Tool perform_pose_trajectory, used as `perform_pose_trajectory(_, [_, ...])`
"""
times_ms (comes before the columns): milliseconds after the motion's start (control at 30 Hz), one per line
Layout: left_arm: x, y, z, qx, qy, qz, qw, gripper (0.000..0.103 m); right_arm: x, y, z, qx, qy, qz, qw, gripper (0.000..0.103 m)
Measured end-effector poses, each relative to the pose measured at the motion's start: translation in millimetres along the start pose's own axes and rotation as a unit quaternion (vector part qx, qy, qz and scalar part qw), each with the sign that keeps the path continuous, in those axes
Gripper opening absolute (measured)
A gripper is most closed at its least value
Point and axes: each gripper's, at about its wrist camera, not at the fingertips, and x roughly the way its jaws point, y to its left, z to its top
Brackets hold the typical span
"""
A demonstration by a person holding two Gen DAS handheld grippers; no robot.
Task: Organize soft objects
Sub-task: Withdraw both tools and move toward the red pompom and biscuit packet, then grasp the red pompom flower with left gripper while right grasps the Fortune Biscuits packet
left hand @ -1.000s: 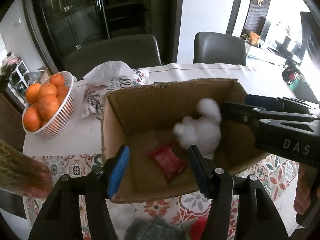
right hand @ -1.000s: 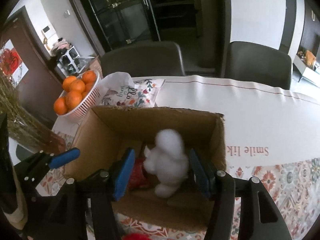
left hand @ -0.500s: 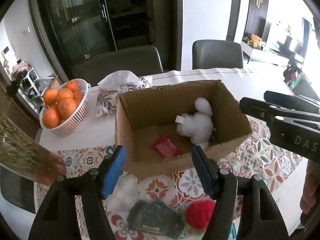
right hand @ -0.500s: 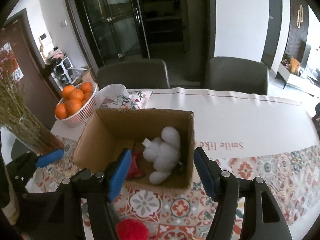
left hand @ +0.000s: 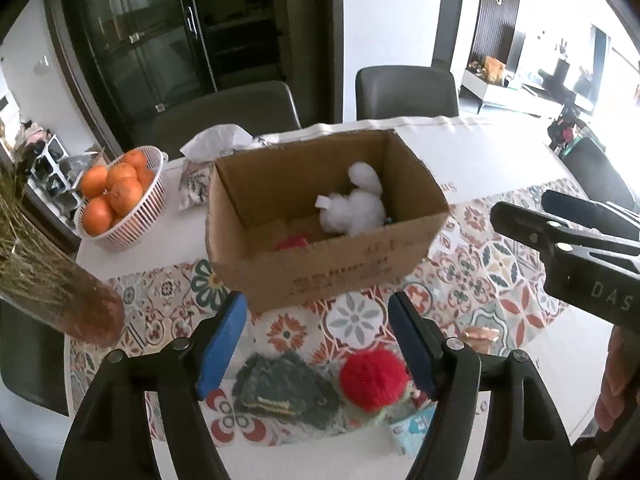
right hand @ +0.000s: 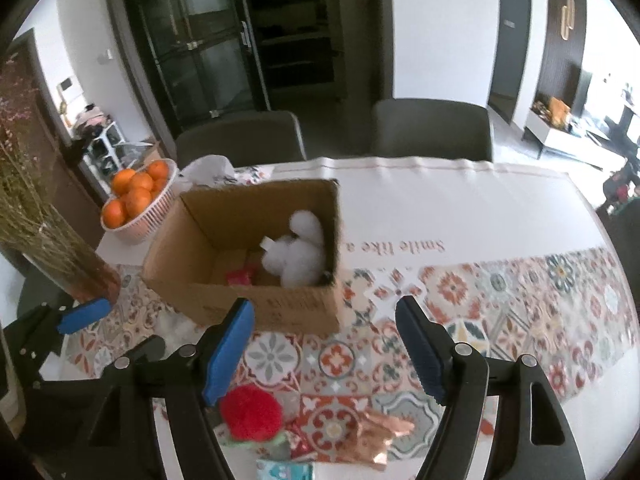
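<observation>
Since a second ago, you pulled both grippers back from box; white plush toy now released inside.

Left wrist view: left gripper (left hand: 316, 338) spread wide, empty. White plush toy (left hand: 354, 208) in cardboard box (left hand: 332, 268). Red pompom (left hand: 374, 378) and grey fuzzy item (left hand: 286, 390) wait on table.

Right wrist view: right gripper (right hand: 326, 346) spread wide, empty, above red pompom (right hand: 250, 412). Risk: copper wrapper (right hand: 378, 436) close by; careless closing could snag it.

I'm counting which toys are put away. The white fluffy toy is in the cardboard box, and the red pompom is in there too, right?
Not quite. The white fluffy toy is in the cardboard box, but the red pompom is not: it lies on the patterned tablecloth in front of the box, near the right gripper. The right wrist view shows this.
</observation>
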Motion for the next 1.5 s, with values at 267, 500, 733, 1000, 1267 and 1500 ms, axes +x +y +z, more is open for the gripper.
perform_pose_trajectory(267, [14.1, -15.2, -21.0, 0.002, 0.04, -0.012, 0.9991, 0.073, 1.8, -15.6, -32.1, 0.026, 0.03, -0.029, 0.999, 0.074])
perform_pose_trajectory(500, [36.8, -25.5, -38.8, -0.004, 0.084, -0.018, 0.9963, 0.073, 15.2, -35.9, -58.0, 0.062, 0.066, -0.045, 0.995, 0.074])
perform_pose_trajectory(733, [73.5, -32.8, -54.7, -0.008, 0.147, -0.025, 0.9887, 0.073, 35.2, -47.5, -82.6, 0.084, 0.108, -0.06, 0.989, 0.074])
perform_pose_trajectory(1000, [105.5, -38.3, -67.3, -0.002, 0.193, -0.029, 0.9807, 0.073, 68.3, -60.3, -113.3, 0.114, 0.172, -0.055, 0.977, 0.074])
perform_pose_trajectory(1267, [133.5, -39.8, -70.2, 0.011, 0.23, -0.042, 0.9722, 0.073, 90.9, -69.2, -129.1, 0.137, 0.213, -0.054, 0.966, 0.074])
perform_pose_trajectory(1500, [150.6, -40.0, -76.7, 0.013, 0.252, -0.056, 0.9661, 0.073, 111.0, -68.6, -140.7, 0.145, 0.239, -0.047, 0.959, 0.074])
